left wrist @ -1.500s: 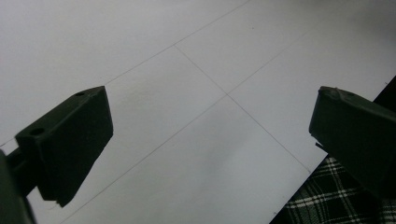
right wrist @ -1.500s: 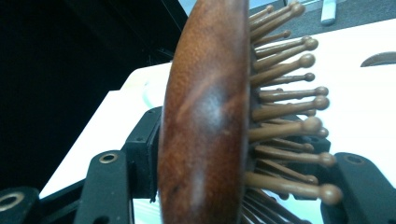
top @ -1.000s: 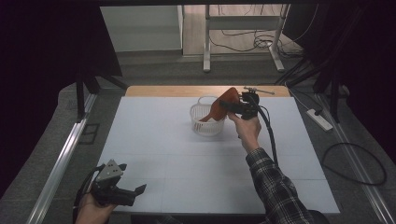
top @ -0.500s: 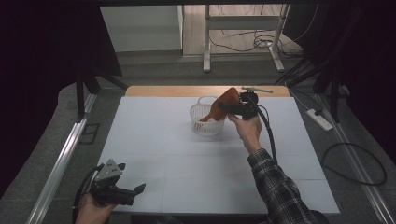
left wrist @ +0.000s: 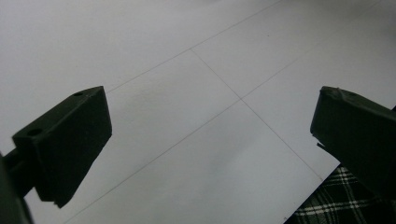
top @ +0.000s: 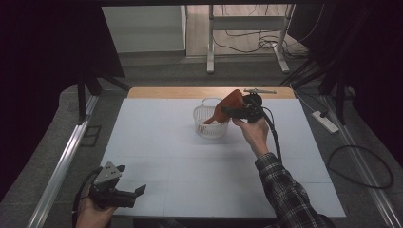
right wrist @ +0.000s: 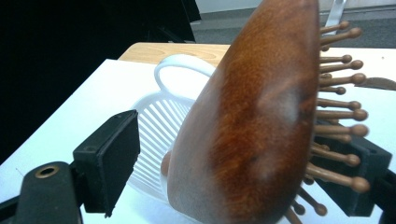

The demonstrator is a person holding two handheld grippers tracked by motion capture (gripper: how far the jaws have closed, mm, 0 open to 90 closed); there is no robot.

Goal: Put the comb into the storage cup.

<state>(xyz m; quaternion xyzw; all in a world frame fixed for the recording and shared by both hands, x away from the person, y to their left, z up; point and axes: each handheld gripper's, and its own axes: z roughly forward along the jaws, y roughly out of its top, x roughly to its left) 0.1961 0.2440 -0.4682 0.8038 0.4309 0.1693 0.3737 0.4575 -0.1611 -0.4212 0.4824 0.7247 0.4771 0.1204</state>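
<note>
the wooden brush [right wrist: 252, 116] sits between the jaws of the right tool [top: 236, 110], with its handle end poking down into the white basket [top: 209, 124] just under and in front of that tool. we think we are at the letting-go step: putting the brush into the basket. the jaws of the right tool have just been opening. in the right gripper view the left pad stands clear of the brown back, with the basket's ribs showing through the gap. the wooden pins rest on or near the other pad. so the tool is spread and no longer pinching.

next, we think the right tool needs to spread a bit more and pull back slowly, away from the basket. the brush leans, so it could tip the light basket or catch its pins on the pad. a slow pull back would help.

the left tool [top: 119, 192] waits well apart, near our edge of the white counter [top: 157, 142]. its jaws are spread wide with nothing between them, just bare counter ahead in the left gripper view.

some parts are hard to see. the brush hides most of the basket's inside, so we cannot tell if the handle touches the bottom. the far pad is half hidden by the pins. a thin metal thing lies past the right tool, too small to name.
</note>
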